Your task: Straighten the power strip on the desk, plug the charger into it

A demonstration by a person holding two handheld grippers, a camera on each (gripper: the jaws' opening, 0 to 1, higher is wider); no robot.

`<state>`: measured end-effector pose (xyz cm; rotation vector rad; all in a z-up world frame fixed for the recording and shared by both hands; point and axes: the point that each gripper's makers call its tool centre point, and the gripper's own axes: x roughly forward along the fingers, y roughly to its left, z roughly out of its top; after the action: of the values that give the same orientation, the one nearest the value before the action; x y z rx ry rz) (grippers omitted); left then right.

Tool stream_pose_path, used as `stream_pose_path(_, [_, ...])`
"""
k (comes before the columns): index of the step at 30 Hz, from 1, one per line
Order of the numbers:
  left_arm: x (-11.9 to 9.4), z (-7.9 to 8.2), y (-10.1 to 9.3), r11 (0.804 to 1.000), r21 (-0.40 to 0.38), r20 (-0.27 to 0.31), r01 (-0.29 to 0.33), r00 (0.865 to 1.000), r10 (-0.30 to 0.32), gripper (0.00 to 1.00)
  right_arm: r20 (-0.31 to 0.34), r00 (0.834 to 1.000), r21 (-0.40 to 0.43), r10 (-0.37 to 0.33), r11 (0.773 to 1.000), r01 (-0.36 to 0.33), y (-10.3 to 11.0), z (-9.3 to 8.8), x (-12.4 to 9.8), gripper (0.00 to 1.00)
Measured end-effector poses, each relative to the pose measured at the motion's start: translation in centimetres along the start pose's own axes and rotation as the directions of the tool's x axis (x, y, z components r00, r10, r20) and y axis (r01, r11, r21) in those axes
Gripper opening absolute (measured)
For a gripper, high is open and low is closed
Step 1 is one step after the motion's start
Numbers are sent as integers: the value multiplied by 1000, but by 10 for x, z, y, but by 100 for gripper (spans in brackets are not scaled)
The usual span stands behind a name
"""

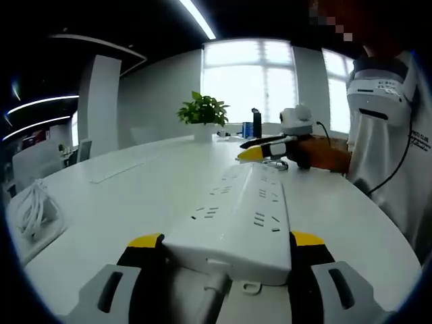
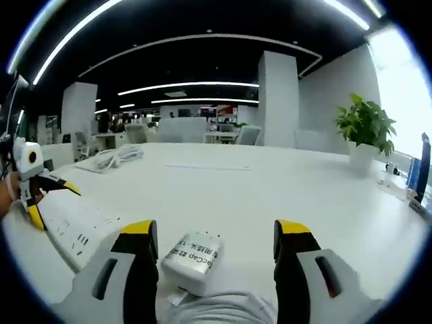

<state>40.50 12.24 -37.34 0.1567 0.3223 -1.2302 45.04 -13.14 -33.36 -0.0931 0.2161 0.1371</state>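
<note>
Currently the power strip (image 1: 236, 223) lies flat on the white desk (image 1: 121, 202), its cord end between the jaws of the left hand-held gripper (image 1: 226, 246). Jaws sit at both sides of the strip; real clamp or just bracketing, can't tell. All sockets that I can see are empty.

Charger (image 2: 192, 260), a white block with printed text, lies on the desk between the spread jaws of the right hand-held gripper (image 2: 212, 243), not pinched. A white cable runs beneath it. Strip (image 2: 74, 233) lies just left of it.

Judgement: straightening underway or nearly done, plug-in not started. Left to do: grab charger, seat it in a socket.

Further out: coiled white cable (image 1: 34, 209) at the desk edge, potted plant (image 1: 202, 115) by the window.
</note>
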Motion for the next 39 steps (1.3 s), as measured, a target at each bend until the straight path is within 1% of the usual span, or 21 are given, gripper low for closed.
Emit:
stream_pose_path(3, [0,0,0,1000,0,0,0,1000,0,74,-22,1000,-16,18,1000,-18,9,-5,3,58])
stream_pose_path(5, [0,0,0,1000,0,0,0,1000,0,74,-36,999,-20,23,1000,-24,8,-9,4,57])
stream_pose_path(7, [0,0,0,1000,0,0,0,1000,0,74,-23,999,-4,30,1000,-31,7,-7,3,57])
stream_pose_path(12, [0,0,0,1000,0,0,0,1000,0,74,-39,998,7,44,999,-43,10,-11,4,51])
stream_pose_path(13, [0,0,0,1000,0,0,0,1000,0,74,-41,998,5,47,999,-47,11,-11,4,49])
stream_pose_path(14, [0,0,0,1000,0,0,0,1000,0,74,-46,997,0,64,998,-64,14,-13,5,45])
stream_pose_path(15, [0,0,0,1000,0,0,0,1000,0,74,-50,996,4,78,997,-78,17,-14,5,43])
stream_pose_path(18, [0,0,1,1000,-1,0,0,1000,0,74,-54,995,-3,85,996,-86,19,-15,5,39])
stream_pose_path(28, [-1,0,2,1000,-1,1,0,1000,0,74,-76,991,2,110,994,-110,21,-19,3,37])
stream_pose_path(33, [-2,0,2,1000,0,1,0,1000,0,74,-79,988,-4,134,991,-135,21,-19,-1,31])
stream_pose_path(39, [-2,-1,3,1000,0,1,0,1000,0,74,-83,984,-10,155,988,-156,22,-20,-3,30])
